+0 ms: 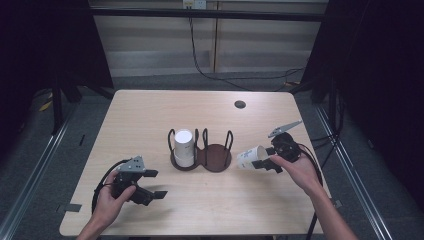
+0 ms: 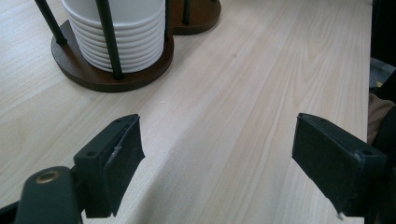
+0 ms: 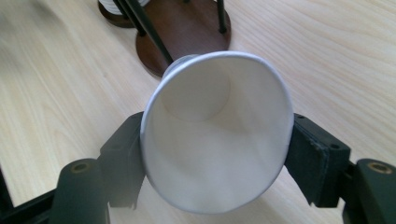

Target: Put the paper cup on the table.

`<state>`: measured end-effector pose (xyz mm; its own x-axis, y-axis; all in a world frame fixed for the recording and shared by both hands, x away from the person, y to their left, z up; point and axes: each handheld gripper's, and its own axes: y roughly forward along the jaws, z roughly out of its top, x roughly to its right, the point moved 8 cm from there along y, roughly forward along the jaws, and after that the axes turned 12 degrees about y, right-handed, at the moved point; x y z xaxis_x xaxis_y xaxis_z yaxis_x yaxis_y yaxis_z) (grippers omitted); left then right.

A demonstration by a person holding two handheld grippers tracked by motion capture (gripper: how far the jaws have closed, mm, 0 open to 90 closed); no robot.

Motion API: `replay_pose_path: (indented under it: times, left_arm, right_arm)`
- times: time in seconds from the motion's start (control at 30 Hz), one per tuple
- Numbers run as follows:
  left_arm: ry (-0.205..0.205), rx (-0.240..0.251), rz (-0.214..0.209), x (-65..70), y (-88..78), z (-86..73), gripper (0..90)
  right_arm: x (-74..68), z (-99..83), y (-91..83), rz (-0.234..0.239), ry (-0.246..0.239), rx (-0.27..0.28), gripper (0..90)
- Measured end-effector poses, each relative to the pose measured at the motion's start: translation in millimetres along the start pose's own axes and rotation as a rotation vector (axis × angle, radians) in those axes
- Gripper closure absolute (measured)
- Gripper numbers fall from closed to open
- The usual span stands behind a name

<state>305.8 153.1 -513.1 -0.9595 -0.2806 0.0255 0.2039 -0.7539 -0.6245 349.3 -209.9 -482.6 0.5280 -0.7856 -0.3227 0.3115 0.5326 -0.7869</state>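
The right tongs (image 1: pixel 261 163) clamp a paper cup (image 1: pixel 251 158) by its rim, tipped sideways right of centre in the frame, beside the cup holder's (image 1: pixel 216 159) empty ring. The left tongs (image 1: pixel 152 184) rest wide open, lower left. The next move likely calls for uprighting the cup over that ring, beside the cup stack (image 1: pixel 184 146).

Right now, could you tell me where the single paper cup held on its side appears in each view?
High view: paper cup right of centre, in the right tool.
Left gripper view: not in it.
Right gripper view: centre, its mouth towards the camera, between the jaws.
Shared landmark: the wooden cup rack.
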Motion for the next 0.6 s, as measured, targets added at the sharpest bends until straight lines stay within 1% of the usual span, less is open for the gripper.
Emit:
replay_pose_path:
  times: [0.07, 0.13, 0.17, 0.2, 0.3, 0.4, 0.43, 0.47, 0.6]
  left_arm:
    - [0.005, -0.005, -0.003, 0.4, -0.7, -0.2, 16.2]
    - [0.005, -0.002, -0.006, 0.8, -0.5, -0.2, 16.2]
    - [0.002, -0.005, -0.004, 0.8, -0.3, -0.3, 16.2]
    - [0.009, -0.009, -0.005, 0.5, -0.3, -0.8, 16.2]
    - [0.008, -0.009, -0.002, 1.0, -0.6, -0.8, 16.2]
    - [0.0, -0.002, -0.006, -0.5, -0.8, -1.1, 16.2]
    - [0.003, -0.011, -0.001, -1.9, -0.7, -2.2, 16.2]
    - [-0.004, -0.01, 0.002, -2.6, -0.1, -2.6, 16.2]
    - [-0.002, -0.018, -0.007, -1.3, 1.0, -3.6, 16.2]
  right_arm:
    - [1.5, 2.7, -0.2, 0.018, 0.017, 0.009, 27.7]
    - [4.3, 4.5, -0.5, -0.006, 0.008, -0.001, 27.6]
    - [5.6, 5.7, -0.9, -0.013, 0.011, -0.004, 27.6]
    - [7.3, 6.7, -1.6, -0.023, 0.021, -0.007, 27.6]
    - [13.6, 8.8, -1.8, -0.052, 0.027, -0.021, 27.4]
    - [19.6, 8.6, -2.3, -0.077, 0.029, -0.049, 27.2]
    - [21.0, 8.9, -2.2, -0.086, 0.029, -0.056, 27.1]
    - [22.2, 9.1, -2.0, -0.095, 0.032, -0.065, 27.1]
    - [28.5, 10.7, 0.8, -0.136, 0.02, -0.108, 27.1]
